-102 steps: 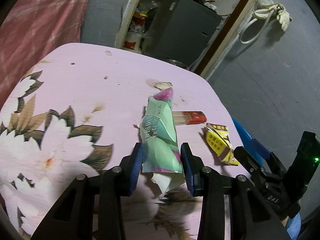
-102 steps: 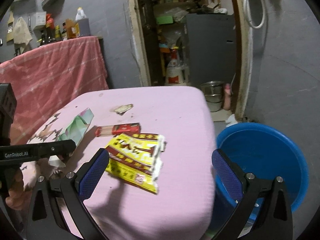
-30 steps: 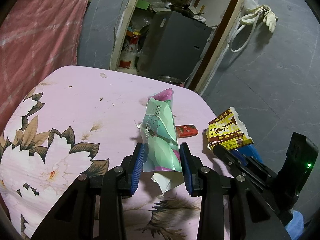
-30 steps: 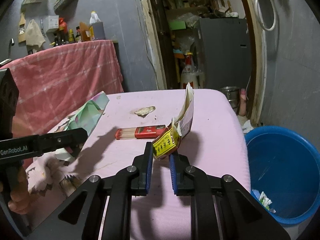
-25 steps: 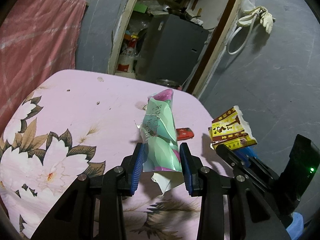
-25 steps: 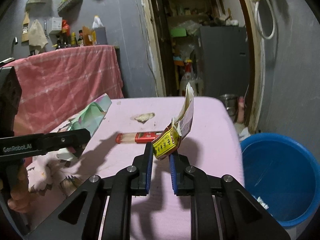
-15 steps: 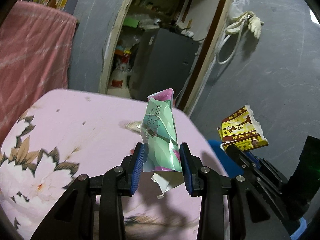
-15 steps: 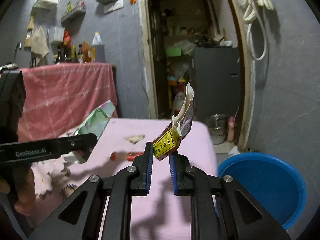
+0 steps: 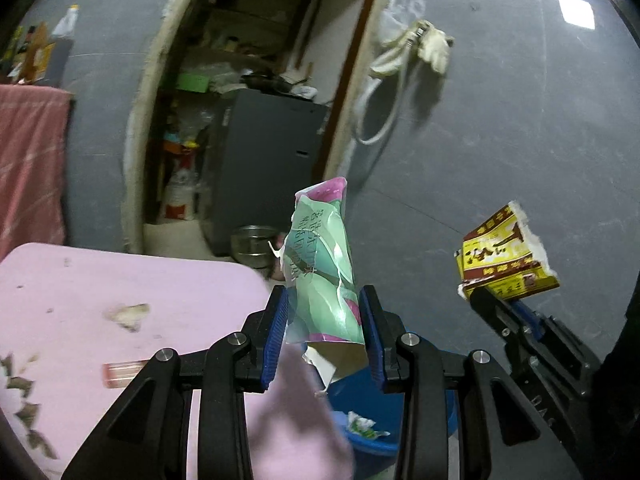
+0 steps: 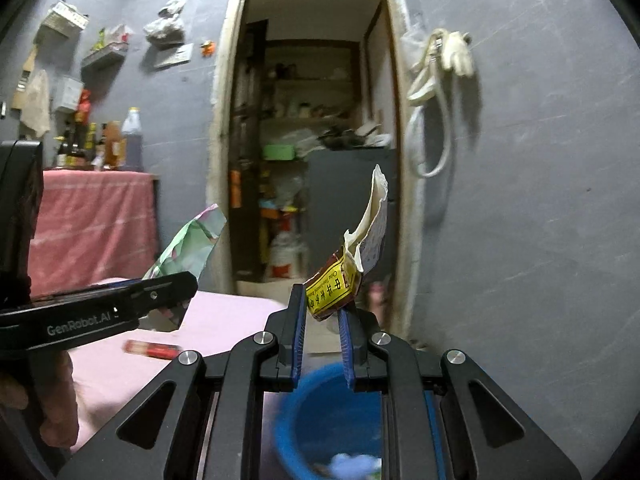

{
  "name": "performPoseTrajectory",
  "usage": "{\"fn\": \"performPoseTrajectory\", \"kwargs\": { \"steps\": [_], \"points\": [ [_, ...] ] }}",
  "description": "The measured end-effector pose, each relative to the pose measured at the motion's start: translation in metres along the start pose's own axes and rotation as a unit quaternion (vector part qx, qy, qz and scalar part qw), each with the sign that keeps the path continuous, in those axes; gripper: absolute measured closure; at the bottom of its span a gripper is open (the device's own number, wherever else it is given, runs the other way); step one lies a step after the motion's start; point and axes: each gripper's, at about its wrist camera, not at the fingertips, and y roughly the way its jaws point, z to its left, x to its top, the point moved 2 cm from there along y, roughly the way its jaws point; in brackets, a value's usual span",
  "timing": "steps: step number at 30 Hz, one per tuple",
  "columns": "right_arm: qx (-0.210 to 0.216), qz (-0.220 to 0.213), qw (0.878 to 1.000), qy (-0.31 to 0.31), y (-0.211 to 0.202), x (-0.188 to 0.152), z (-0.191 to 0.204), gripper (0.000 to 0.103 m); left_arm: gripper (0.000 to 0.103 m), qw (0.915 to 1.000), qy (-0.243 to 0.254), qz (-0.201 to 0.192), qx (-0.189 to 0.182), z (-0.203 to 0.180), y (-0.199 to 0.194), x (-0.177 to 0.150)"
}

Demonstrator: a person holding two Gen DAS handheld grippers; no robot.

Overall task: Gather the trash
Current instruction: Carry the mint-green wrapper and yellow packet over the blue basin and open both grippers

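A grey wall (image 10: pixel 540 200) is filling the far side of both views, with an open doorway (image 10: pixel 312 120) in it showing cluttered shelves and a dark cabinet (image 9: pixel 264 160). A pink table (image 9: pixel 120 288) with a flower print is lying at the near left, its right edge sitting just beside a blue tub (image 10: pixel 320 412) on the floor, which is showing below both tools with scraps of litter inside. A pink striped cloth (image 10: pixel 92 220) is hanging over a counter at the far left, with bottles standing on top.

The left gripper (image 9: pixel 324 328) is clamping a crumpled green and pink wrapper (image 9: pixel 324 272) between its blue pads, the wrapper standing up and out past the fingertips, above the table's right edge and the tub's near rim. The right gripper (image 10: pixel 322 336) is pinching a torn yellow and red packet (image 10: pixel 340 280) with its fingers almost together; the packet is sticking up, its white torn flap uppermost, over the tub. In the right wrist view a hand (image 10: pixel 52 396) is gripping the left tool's handle at the near left.

A red and clear lighter (image 10: pixel 152 350) is lying on the table, left of the tub. A small tan scrap (image 9: pixel 128 314) is lying farther along the table top.
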Motion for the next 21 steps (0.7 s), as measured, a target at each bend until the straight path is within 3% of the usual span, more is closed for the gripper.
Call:
{"fn": "performPoseTrajectory", "kwargs": {
  "steps": [9, 21],
  "points": [
    [-0.048, 0.043, 0.998, 0.020, 0.011, -0.013, -0.060, 0.089, 0.071, 0.9986, 0.033, 0.041, -0.007, -0.037, 0.053, -0.016],
    [-0.038, 0.119, 0.992, 0.034, 0.035, -0.036, -0.079, 0.089, 0.070, 0.9916, 0.023, 0.127, -0.009, -0.039, 0.094, -0.040]
  ]
}}
